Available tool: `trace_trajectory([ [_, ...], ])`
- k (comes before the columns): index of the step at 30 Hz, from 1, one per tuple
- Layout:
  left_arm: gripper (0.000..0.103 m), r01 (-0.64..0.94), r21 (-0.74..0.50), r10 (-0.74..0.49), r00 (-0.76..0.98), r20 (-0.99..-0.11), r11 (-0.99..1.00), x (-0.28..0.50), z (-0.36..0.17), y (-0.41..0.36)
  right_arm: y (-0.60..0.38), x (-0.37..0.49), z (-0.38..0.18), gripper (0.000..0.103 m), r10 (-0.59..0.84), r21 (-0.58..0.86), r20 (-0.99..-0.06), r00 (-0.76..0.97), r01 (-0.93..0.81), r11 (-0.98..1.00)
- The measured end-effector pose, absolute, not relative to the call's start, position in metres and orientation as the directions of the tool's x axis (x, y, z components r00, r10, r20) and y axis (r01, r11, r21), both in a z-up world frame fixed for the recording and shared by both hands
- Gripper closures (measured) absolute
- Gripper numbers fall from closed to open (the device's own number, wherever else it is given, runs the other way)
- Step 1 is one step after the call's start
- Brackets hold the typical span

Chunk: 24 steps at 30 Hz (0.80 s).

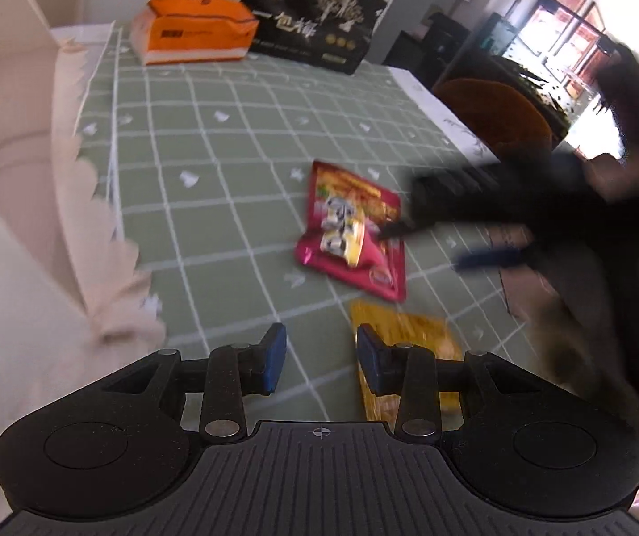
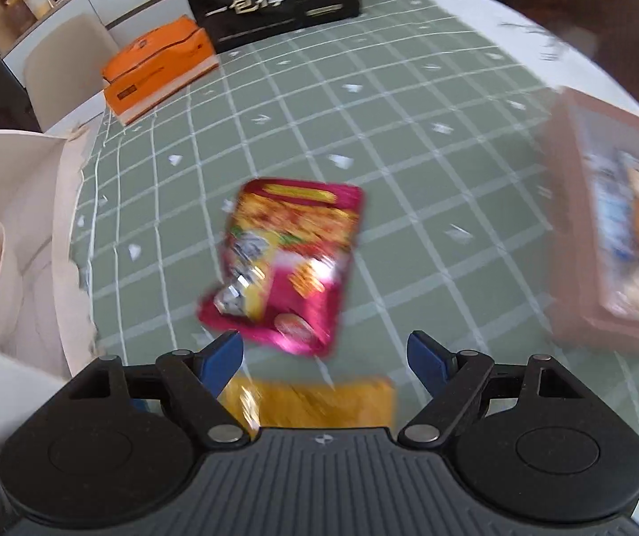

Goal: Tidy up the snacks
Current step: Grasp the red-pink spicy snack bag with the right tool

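A magenta snack packet [image 1: 355, 232] lies flat on the green checked tablecloth [image 1: 212, 143]; it also shows in the right wrist view [image 2: 292, 263], just beyond my right gripper [image 2: 326, 357], which is open and empty. A yellow snack packet [image 1: 413, 357] lies nearer, under my open, empty left gripper's [image 1: 321, 357] right finger; in the right wrist view the yellow packet [image 2: 315, 402] lies below my open fingers. The right gripper appears blurred in the left wrist view [image 1: 448, 205], beside the magenta packet.
An orange tissue pack [image 1: 194, 29] and a black box [image 1: 315, 22] stand at the table's far end. A white scalloped box [image 2: 20, 223] with a bowl is at the left. A pink tray [image 2: 614, 232] holding snacks sits at the right. A brown chair [image 2: 596, 27] stands beyond.
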<state>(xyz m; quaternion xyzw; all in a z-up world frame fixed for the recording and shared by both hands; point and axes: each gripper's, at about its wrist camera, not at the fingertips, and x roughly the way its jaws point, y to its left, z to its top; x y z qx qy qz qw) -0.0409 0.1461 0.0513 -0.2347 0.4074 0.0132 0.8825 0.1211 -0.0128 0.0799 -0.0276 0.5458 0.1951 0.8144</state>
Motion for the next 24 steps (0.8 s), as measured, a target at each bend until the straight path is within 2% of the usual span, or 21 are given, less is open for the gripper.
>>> trace_trajectory([
  [3,0.063,-0.243,-0.436,-0.178,0.667,-0.724,0.866,-0.053,0.046,0.145,0.017,0.141,0.067,0.022,0.278,0.157,-0.905,0.321,-0.355,0.922],
  [6,0.063,-0.251,-0.431,-0.177,0.653,-0.737,0.867,-0.059,0.041,0.141,0.039,0.157,0.051,0.022,0.209,0.089,-0.918,0.337,-0.337,0.937],
  [7,0.063,-0.254,-0.434,-0.181,0.648,-0.740,0.865,-0.060,0.040,0.140,0.043,0.161,0.045,0.018,0.190,0.075,-0.924,0.331,-0.330,0.941],
  [8,0.063,-0.257,-0.438,-0.184,0.645,-0.741,0.862,-0.061,0.038,0.140,0.045,0.166,0.039,0.009,0.195,0.089,-0.932,0.306,-0.328,0.940],
  [10,0.063,-0.257,-0.438,-0.189,0.638,-0.747,0.862,-0.059,0.036,0.137,0.048,0.169,0.034,0.004,0.200,0.093,-0.934,0.297,-0.338,0.936],
  [11,0.063,-0.253,-0.436,-0.193,0.634,-0.749,0.864,-0.058,0.035,0.136,0.049,0.169,0.034,0.005,0.195,0.082,-0.935,0.298,-0.351,0.933],
  [12,0.063,-0.247,-0.435,-0.198,0.630,-0.751,0.866,-0.056,0.034,0.134,0.050,0.168,0.035,0.008,0.185,0.067,-0.938,0.295,-0.370,0.927],
  [17,0.063,-0.216,-0.425,-0.215,0.616,-0.758,0.879,-0.046,0.034,0.127,0.036,0.149,0.053,0.048,0.200,0.038,-0.934,0.295,-0.476,0.878],
  [19,0.063,-0.194,-0.421,-0.227,0.610,-0.759,0.886,-0.041,0.035,0.122,0.015,0.139,0.063,0.056,0.229,0.079,-0.934,0.273,-0.468,0.880],
  [24,0.063,-0.136,-0.426,-0.269,0.597,-0.756,0.895,-0.032,0.036,0.105,-0.047,0.109,0.067,0.059,0.226,0.104,-0.943,0.245,-0.429,0.898],
])
